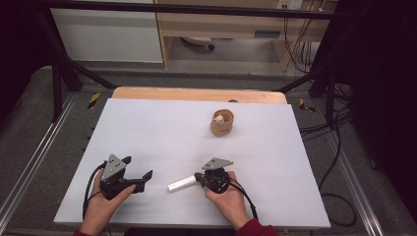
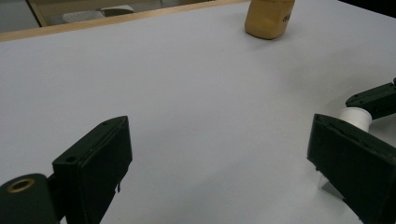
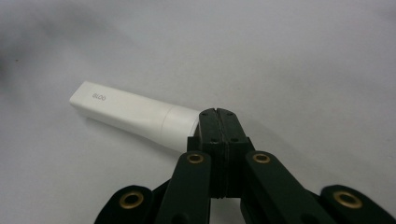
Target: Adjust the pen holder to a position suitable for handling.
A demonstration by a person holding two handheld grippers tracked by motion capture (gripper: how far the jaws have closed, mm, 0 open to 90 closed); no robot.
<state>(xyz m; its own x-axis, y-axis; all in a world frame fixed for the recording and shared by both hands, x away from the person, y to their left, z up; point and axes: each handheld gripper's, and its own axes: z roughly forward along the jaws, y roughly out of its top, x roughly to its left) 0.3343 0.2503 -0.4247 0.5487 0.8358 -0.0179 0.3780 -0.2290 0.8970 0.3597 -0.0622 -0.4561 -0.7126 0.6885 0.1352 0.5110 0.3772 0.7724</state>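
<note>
High view: near me, my left gripper rests on the white table with its 2 jaws spread wide, holding nothing. Just right of it, my right gripper is clamped on a white tube. Far right stands a tan cup.

Smooth, seemingly plastic white tube

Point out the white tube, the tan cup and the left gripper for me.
white tube (image 3: 126, 114): right gripper view, middle of its body.
tan cup (image 1: 222, 124): high view, its outer wall.
left gripper (image 1: 137, 173): high view, midway between its open fingertips.
</note>
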